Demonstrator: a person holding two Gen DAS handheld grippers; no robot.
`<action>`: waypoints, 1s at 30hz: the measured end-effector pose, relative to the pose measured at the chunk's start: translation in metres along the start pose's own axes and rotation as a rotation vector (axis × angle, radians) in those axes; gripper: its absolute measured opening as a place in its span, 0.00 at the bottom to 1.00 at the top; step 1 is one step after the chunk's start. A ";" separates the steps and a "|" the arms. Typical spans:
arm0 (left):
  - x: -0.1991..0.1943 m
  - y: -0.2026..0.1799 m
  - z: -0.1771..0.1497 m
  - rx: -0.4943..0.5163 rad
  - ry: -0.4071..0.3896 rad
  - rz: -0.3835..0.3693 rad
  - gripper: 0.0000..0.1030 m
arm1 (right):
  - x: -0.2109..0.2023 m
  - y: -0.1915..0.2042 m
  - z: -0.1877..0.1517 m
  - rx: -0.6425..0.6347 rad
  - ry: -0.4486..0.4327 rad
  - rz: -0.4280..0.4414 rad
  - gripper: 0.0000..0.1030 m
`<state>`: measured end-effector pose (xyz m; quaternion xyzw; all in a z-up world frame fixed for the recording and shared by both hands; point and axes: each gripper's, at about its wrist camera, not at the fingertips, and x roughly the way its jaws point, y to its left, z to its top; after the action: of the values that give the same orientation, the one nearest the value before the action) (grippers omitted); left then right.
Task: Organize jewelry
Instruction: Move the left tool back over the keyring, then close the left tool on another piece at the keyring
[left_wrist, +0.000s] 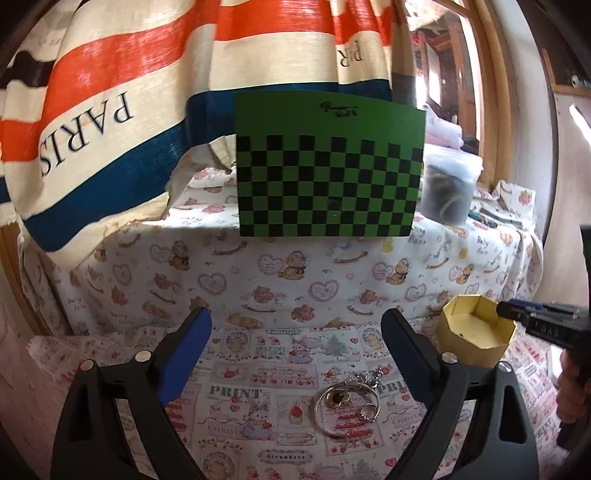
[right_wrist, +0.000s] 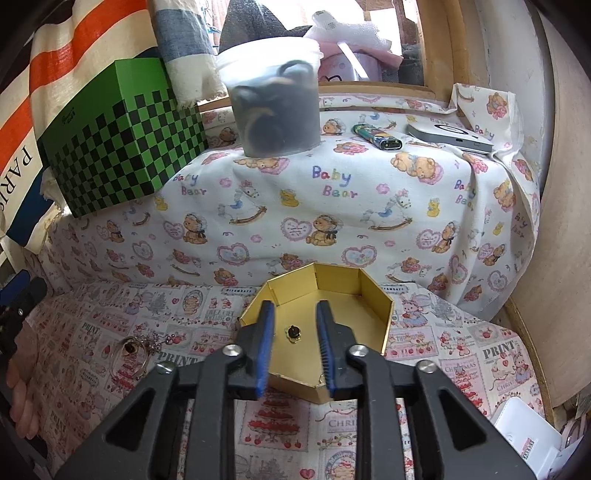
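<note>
A small pile of jewelry (left_wrist: 347, 404) lies on the patterned cloth: a silver bangle, rings and a chain. It also shows in the right wrist view (right_wrist: 135, 352) at the left. A gold octagonal box (left_wrist: 476, 334) stands open to the right of it. My left gripper (left_wrist: 295, 325) is open and empty, above and behind the pile. My right gripper (right_wrist: 295, 314) is open over the gold box (right_wrist: 365, 306), where a small gold piece with a dark stone (right_wrist: 293, 332) lies on the floor between the fingers, untouched.
A green checkered box (left_wrist: 328, 166) and a lidded plastic tub (right_wrist: 273, 96) stand on the raised ledge behind. A lighter (right_wrist: 376, 136) and a grey device (right_wrist: 450, 138) lie on the ledge at the right. A striped towel (left_wrist: 110, 92) hangs at the left.
</note>
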<state>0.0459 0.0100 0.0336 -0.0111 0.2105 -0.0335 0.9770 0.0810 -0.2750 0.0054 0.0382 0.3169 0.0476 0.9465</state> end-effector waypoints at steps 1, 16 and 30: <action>0.001 0.002 -0.001 -0.010 0.000 -0.003 0.92 | 0.000 0.001 0.000 -0.003 0.001 0.001 0.26; 0.054 0.016 -0.028 -0.117 0.225 -0.074 0.93 | 0.007 0.010 -0.005 -0.035 0.009 -0.012 0.33; 0.076 -0.013 -0.032 -0.077 0.391 -0.186 0.32 | 0.005 0.013 -0.005 -0.039 0.012 0.004 0.33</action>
<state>0.1007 -0.0088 -0.0261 -0.0611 0.3953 -0.1172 0.9090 0.0815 -0.2616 -0.0003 0.0200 0.3213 0.0561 0.9451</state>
